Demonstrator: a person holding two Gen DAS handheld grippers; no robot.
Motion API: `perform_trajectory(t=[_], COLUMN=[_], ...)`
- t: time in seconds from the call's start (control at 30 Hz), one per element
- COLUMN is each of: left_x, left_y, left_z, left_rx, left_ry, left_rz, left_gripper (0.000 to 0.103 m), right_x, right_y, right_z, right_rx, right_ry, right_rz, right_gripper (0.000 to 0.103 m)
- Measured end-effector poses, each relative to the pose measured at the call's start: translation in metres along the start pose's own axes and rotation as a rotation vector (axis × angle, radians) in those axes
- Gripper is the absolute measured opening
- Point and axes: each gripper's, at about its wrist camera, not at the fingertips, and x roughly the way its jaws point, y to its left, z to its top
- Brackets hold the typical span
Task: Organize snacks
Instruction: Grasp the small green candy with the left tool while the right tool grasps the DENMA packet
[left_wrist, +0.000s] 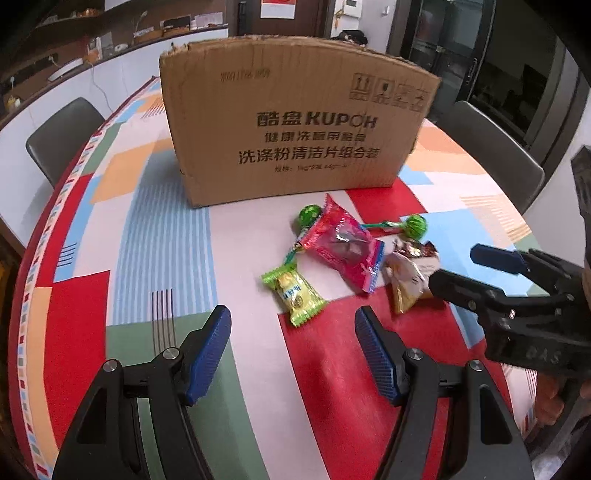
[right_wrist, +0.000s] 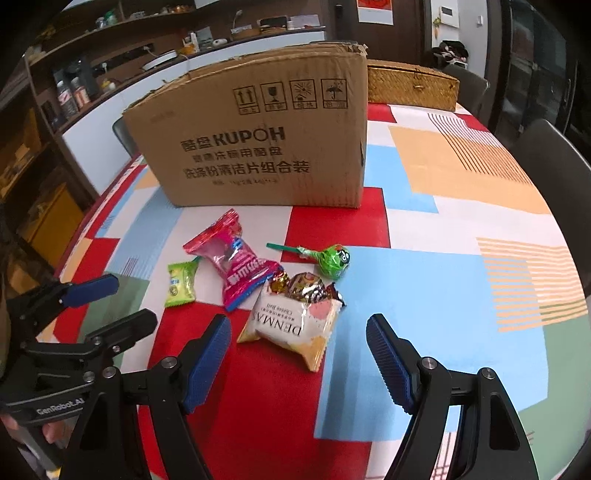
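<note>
A pile of snacks lies on the table in front of a cardboard box (left_wrist: 295, 122) (right_wrist: 255, 140). There is a pink packet (left_wrist: 341, 247) (right_wrist: 232, 258), a small green packet (left_wrist: 293, 293) (right_wrist: 181, 284), green lollipops (left_wrist: 415, 226) (right_wrist: 334, 261), a white DENMAS packet (right_wrist: 295, 328) (left_wrist: 406, 280) and foil sweets (right_wrist: 304, 288). My left gripper (left_wrist: 293, 354) (right_wrist: 114, 301) is open and empty, just short of the green packet. My right gripper (right_wrist: 299, 363) (left_wrist: 456, 269) is open and empty, its fingers either side of the near end of the DENMAS packet.
The table has a colourful patchwork cloth (right_wrist: 461, 266). A woven basket (right_wrist: 413, 86) stands behind the box at the far right. Dark chairs (left_wrist: 62, 136) (left_wrist: 491, 155) stand around the table. Shelves and a counter run along the back wall.
</note>
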Motion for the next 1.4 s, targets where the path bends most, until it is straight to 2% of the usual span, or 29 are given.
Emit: perform_trajectory(t=[0.37,0.53,0.73,0.8,0.87,1.07,1.13,1.2,1.4], left_x=[0.038,0.048,0.053,0.052,0.052,0.047,0.044,0.041,0.03], left_y=[0.0,0.001,0.001,0.002,0.002,-0.001,-0.002,-0.003,-0.007], left_z=[0.018,0.022,0.025,0.025,0.024,0.018,0.015,0.012,0.006], left_rx=[-0.025,-0.036,-0.038,-0.033,-0.03,-0.026,-0.027,-0.029,-0.019], left_ry=[0.041,0.055,0.058,0.058,0.057,0.059,0.06,0.06,0.05], left_rz=[0.0,-0.014,-0.006,0.003,0.004,-0.025,-0.029,-0.037,-0.038], left_gripper=[0.068,0.064,0.055,0.041,0.036,0.028,0.027,0.021,0.02], right_x=[0.024,0.032,0.037,0.037,0.037,0.036,0.036,0.034,0.027], right_y=[-0.008,-0.007,-0.005,-0.004,-0.004,0.002,0.004,0.006,0.005], right_z=[0.004,0.002,0.003,0.005,0.006,0.004,0.002,-0.001,-0.008], right_rx=[0.06,0.072,0.078,0.08,0.074,0.044,0.045,0.044,0.054], right_ry=[0.044,0.073,0.08,0.081,0.082,0.082,0.086,0.086,0.081], right_rz=[0.019,0.048,0.058,0.059,0.049,0.055,0.06,0.062,0.067], right_gripper=[0.076,0.076,0.076,0.075,0.065,0.05,0.049,0.047,0.046])
